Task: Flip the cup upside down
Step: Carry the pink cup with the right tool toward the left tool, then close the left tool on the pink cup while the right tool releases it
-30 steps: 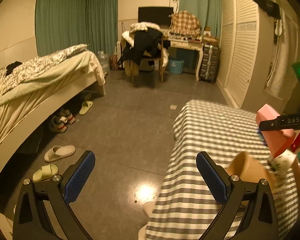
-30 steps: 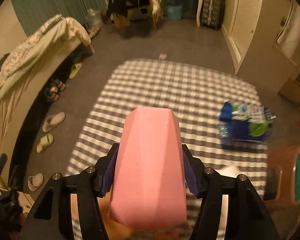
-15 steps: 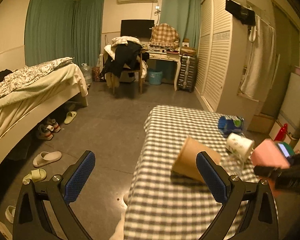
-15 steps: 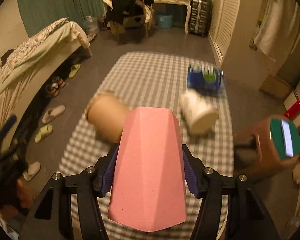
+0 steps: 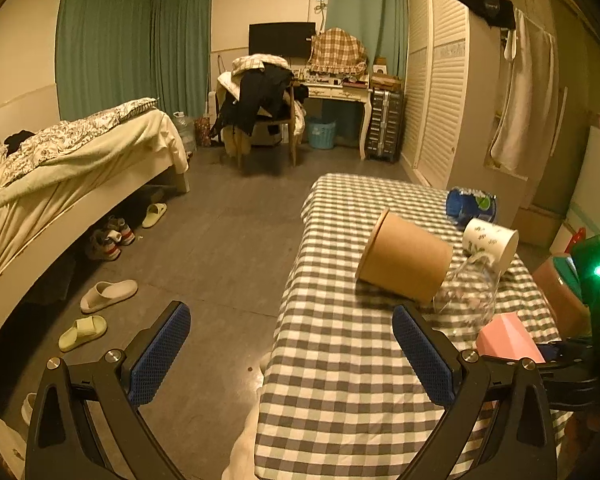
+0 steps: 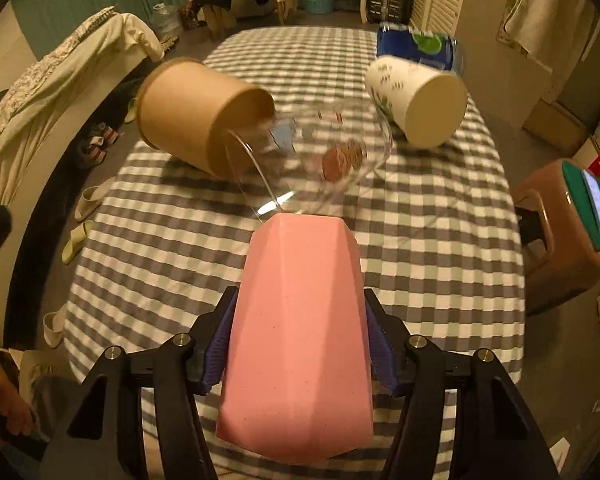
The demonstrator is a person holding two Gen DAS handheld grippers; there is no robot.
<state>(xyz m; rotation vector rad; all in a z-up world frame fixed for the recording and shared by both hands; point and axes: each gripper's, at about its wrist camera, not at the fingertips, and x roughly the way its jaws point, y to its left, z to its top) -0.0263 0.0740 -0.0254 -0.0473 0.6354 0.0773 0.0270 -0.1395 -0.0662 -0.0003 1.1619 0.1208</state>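
Note:
My right gripper (image 6: 298, 344) is shut on a pink faceted cup (image 6: 298, 332), held over the near part of the checked table (image 6: 440, 240) with its narrow end pointing away from me. The same cup (image 5: 508, 338) shows at the right in the left wrist view, low over the cloth. My left gripper (image 5: 288, 354) is open and empty, off the table's left front edge (image 5: 284, 320) above the floor.
A brown paper cup (image 6: 196, 116), a clear glass (image 6: 312, 156) and a white printed cup (image 6: 416, 100) lie on their sides mid-table. A blue pack (image 6: 418, 46) lies at the far right. A brown stool (image 6: 556, 236) with a phone stands to the right; a bed (image 5: 60, 176) is left.
The right gripper carried the pink cup back and down toward the near table, the other cups now ahead of it. The left gripper swung right and levelled.

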